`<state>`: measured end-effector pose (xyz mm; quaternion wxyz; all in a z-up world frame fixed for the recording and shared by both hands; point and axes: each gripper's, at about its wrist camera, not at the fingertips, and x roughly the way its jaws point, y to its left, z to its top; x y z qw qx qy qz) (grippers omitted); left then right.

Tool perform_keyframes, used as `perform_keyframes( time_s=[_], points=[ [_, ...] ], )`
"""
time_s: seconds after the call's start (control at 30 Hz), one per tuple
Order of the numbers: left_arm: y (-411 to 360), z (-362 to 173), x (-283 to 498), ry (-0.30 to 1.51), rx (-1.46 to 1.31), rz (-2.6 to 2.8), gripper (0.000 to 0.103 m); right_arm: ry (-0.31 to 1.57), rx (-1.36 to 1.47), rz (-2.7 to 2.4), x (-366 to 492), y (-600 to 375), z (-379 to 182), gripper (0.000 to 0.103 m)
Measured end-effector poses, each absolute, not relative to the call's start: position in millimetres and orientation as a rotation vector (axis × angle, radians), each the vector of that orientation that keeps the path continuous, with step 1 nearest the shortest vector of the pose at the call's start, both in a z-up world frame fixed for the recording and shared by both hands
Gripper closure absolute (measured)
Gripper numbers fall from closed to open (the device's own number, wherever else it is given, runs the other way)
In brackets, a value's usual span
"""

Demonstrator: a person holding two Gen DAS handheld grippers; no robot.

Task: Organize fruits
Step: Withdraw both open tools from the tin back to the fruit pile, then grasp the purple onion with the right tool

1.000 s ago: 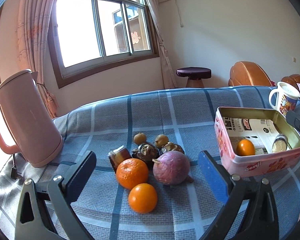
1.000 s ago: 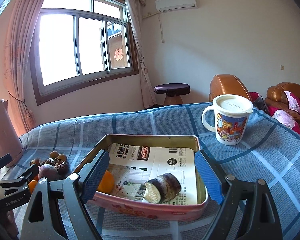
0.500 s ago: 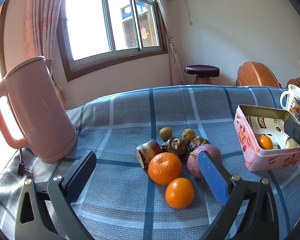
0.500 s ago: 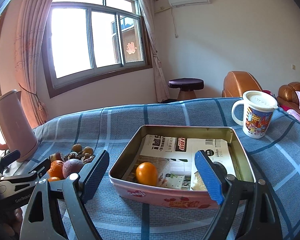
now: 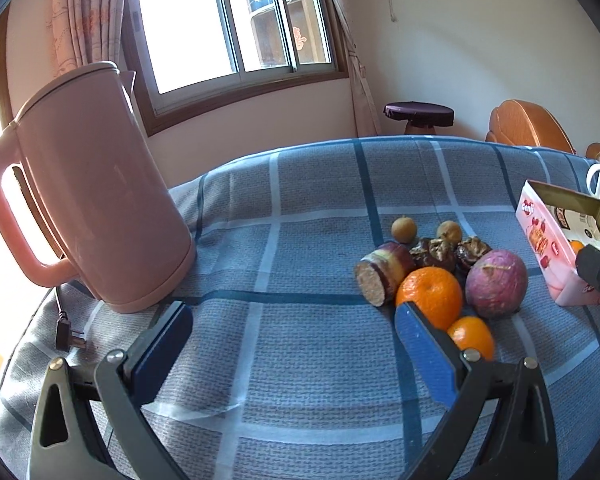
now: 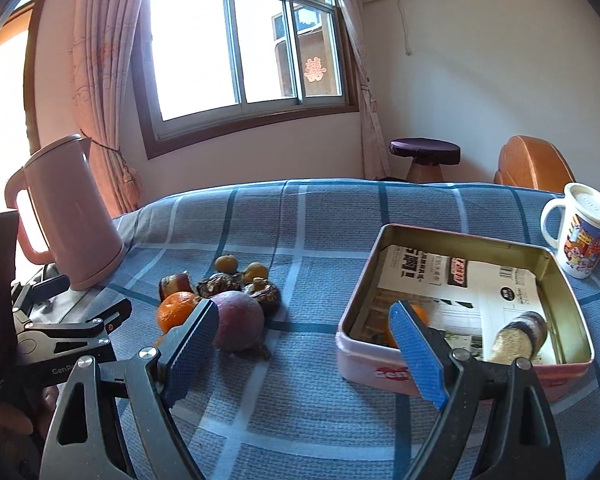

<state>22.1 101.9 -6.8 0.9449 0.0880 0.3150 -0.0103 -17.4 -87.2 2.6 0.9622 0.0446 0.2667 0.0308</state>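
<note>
A loose pile of fruit lies on the blue checked cloth: a large orange (image 5: 430,296), a small orange (image 5: 472,338), a round purple fruit (image 5: 496,282), a cut purple piece (image 5: 384,276), two little brown fruits and some dark wrinkled ones. My left gripper (image 5: 294,350) is open over bare cloth, left of the pile. My right gripper (image 6: 304,350) is open too, between the purple fruit (image 6: 240,318) and the pink tin (image 6: 380,368). Inside the tin are an orange (image 6: 420,314), partly behind my right finger, and a cut piece (image 6: 520,336).
A pink kettle (image 5: 92,200) stands at the left, its plug (image 5: 66,336) lying on the cloth. A lidded mug (image 6: 584,236) stands beyond the tin at the right. The left gripper (image 6: 76,300) shows at the left edge of the right wrist view.
Both views have swung left: the fruit pile slid from between the left fingers to their right, and the tin moved from between the right fingers to the right. Both grippers stayed open.
</note>
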Motion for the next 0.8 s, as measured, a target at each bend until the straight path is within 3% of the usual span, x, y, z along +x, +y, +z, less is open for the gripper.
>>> perform_keyframes(
  time_s=[0.17,0.23,0.43,0.7,0.8],
  points=[
    [113.6,-8.5,25.6,0.666,0.159,-0.014,0.000,0.614,0.051,0.129,6.2,-56.9,-5.5,0.020],
    [116.4,-9.8,26.4,0.671,0.161,-0.004,0.000,0.652,0.035,0.146,16.6,-47.5,-9.7,0.032],
    [119.4,-8.9,26.9,0.670,0.162,0.003,0.000,0.779,0.070,0.164,46.0,-44.7,-26.5,0.033],
    [108.2,-10.9,25.7,0.666,0.214,-0.007,0.000,0.811,0.156,0.208,53.5,-54.7,-32.6,0.035],
    [105.3,-12.0,26.3,0.667,0.231,-0.001,0.000,0.828,0.187,0.222,51.9,-58.8,-34.5,0.047]
  ],
)
